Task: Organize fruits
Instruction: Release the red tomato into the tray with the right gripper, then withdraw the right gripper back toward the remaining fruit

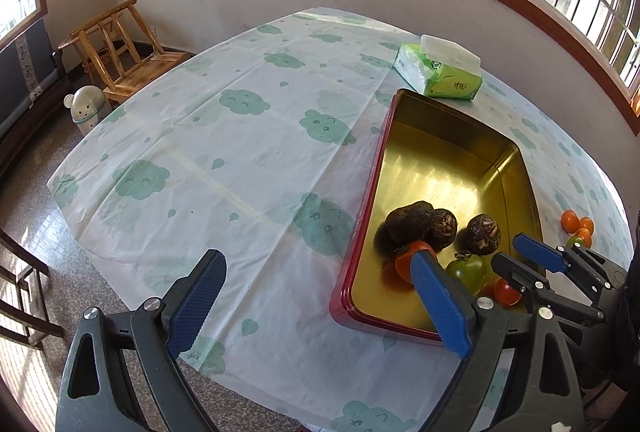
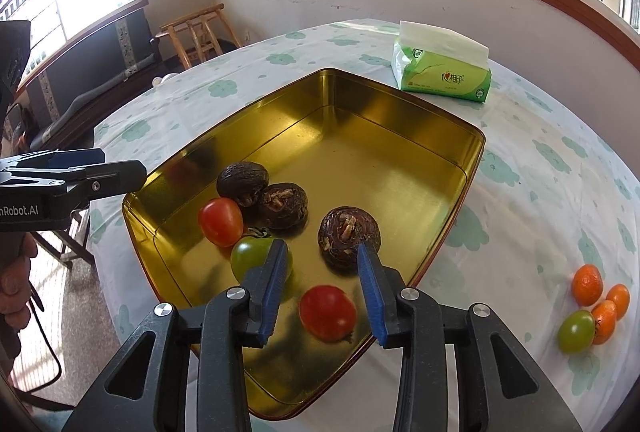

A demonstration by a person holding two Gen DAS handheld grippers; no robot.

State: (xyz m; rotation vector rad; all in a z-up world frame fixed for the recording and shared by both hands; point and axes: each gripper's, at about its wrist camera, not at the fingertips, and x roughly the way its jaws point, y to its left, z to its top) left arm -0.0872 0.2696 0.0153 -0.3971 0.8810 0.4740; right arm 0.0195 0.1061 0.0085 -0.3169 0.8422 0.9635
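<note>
A gold tin [image 2: 400, 160] with red outer walls [image 1: 360, 272] lies on the cloud-print tablecloth. It holds three dark brown round fruits [image 2: 348, 232], two red tomatoes [image 2: 221, 222] and a green tomato [image 2: 250, 256]. The nearer red tomato [image 2: 328, 312] rests on the tin floor between the blue pads of my right gripper [image 2: 322, 246]; a gap shows on both sides, so it is open. My left gripper [image 1: 318, 258] stands wide open and empty over the cloth at the tin's left wall. On the cloth to the right lie three small oranges [image 2: 587, 284] and a green tomato [image 2: 576, 331].
A green tissue pack [image 2: 444, 76] sits behind the tin. Beyond the table's far-left edge stand a wooden stool [image 1: 120, 48] and a small white bear-shaped bin [image 1: 86, 108]. A person's hand [image 2: 12, 280] holds the left gripper's handle.
</note>
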